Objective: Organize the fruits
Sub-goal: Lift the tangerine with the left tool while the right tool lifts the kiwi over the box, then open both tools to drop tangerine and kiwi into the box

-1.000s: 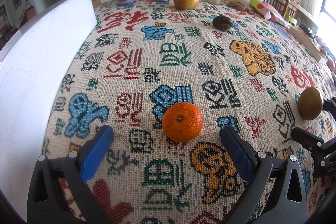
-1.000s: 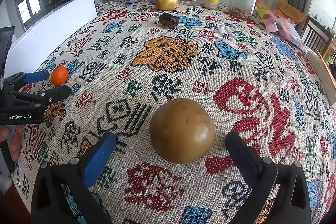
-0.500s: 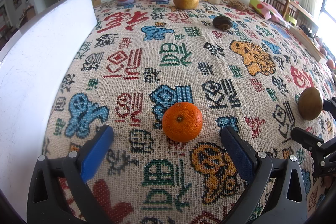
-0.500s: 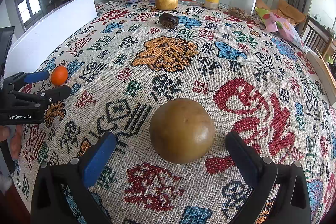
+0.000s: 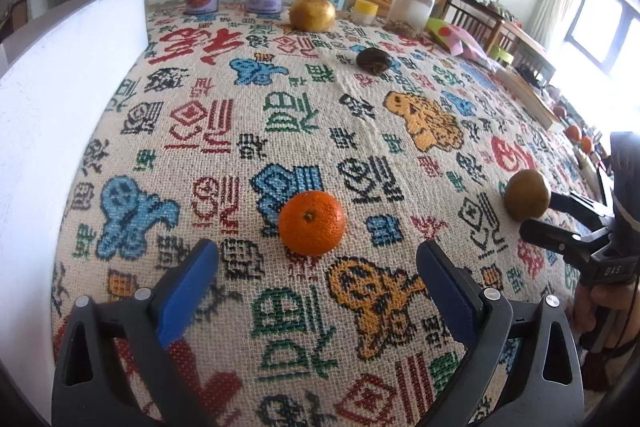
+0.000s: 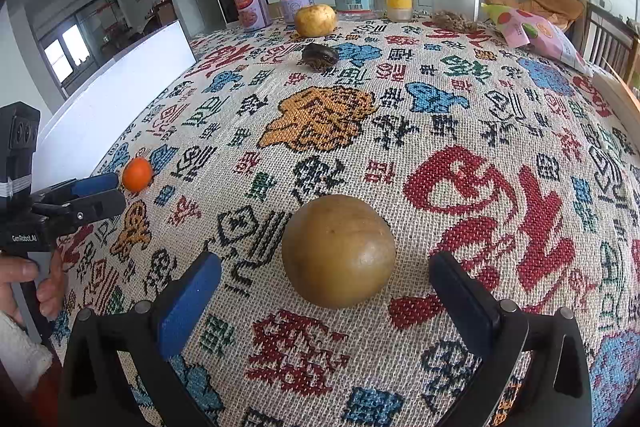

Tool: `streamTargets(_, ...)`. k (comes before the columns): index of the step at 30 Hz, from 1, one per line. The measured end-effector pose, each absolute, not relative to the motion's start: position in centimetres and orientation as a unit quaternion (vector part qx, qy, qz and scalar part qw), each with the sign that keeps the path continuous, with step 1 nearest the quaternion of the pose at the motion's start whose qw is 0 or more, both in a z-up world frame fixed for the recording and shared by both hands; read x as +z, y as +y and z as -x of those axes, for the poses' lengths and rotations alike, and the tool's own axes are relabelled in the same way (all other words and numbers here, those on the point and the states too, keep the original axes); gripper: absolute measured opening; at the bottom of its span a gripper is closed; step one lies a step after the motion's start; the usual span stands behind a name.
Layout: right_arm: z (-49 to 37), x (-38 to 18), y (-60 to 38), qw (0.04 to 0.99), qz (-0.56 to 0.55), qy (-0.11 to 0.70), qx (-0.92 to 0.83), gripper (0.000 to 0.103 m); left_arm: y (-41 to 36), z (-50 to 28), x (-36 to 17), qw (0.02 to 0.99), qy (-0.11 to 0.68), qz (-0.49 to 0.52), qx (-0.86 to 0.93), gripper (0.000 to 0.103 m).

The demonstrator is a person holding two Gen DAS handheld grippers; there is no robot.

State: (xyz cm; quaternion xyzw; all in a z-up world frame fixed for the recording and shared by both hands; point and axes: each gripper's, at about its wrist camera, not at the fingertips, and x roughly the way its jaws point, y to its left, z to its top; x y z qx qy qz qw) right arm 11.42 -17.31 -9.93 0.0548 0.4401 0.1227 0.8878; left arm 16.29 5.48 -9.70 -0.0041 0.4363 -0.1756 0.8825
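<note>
— Facing which way, the orange [image 5: 311,223]?
— Stem dimple toward the left tool [image 5: 318,273], just ahead of its wide-open, empty jaws; it's round, no long axis.
— And the right tool [image 6: 325,285]?
— Spread wide too, gripping nothing, brown round fruit [image 6: 338,250] between its tips on the tabletop [image 6: 460,115].
— Any writing?
— "GenRobot.AI" on the left tool's body, held level in a hand [image 6: 28,281].

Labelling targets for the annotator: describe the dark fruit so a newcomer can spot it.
Start at the two purple cans on the far edge of the patterned tablecloth. Just in front sits a yellow round fruit; the dark fruit lies a little nearer than that. It is the only blackish, wrinkled one; the others are smooth and yellow, olive or orange.
</note>
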Motion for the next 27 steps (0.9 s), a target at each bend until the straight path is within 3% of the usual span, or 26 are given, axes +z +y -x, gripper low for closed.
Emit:
streamTargets(2,-10.9,-9.8,-18.0,0.888,-0.080,0.436,0.126,0.103,4.3,-16.7,-9.8,0.885,0.433,-0.021,-0.171,0.077)
streamTargets(4,-10.5,-9.7,-18.3,0.885,-0.087,0.439,0.127,0.100,3.6,-17.2,-9.9,0.890,0.428,-0.049,-0.148,0.050)
streamTargets(5,-10.3,-9.5,-18.4,0.884,-0.087,0.442,0.127,0.098,3.6,-17.4,-9.8,0.894,0.424,-0.057,-0.135,0.030)
streamTargets(11,-10.7,-8.5,-17.4,0.887,-0.071,0.440,0.117,0.083,5.9,-15.6,-8.2,0.891,0.430,0.026,-0.143,0.029)
streamTargets(14,-11.7,-9.2,-16.4,0.883,-0.050,0.455,0.100,0.049,7.4,-13.1,-5.7,0.888,0.428,0.052,-0.160,0.029)
streamTargets(22,-12.2,-4.9,-11.2,0.890,-0.060,0.415,0.178,0.049,19.3,-7.1,5.9,0.918,0.341,0.171,-0.112,0.029)
streamTargets(27,-13.7,1.3,0.1,0.862,-0.050,0.391,0.318,0.049,29.4,-8.2,6.0,0.912,0.339,0.230,0.013,0.029)
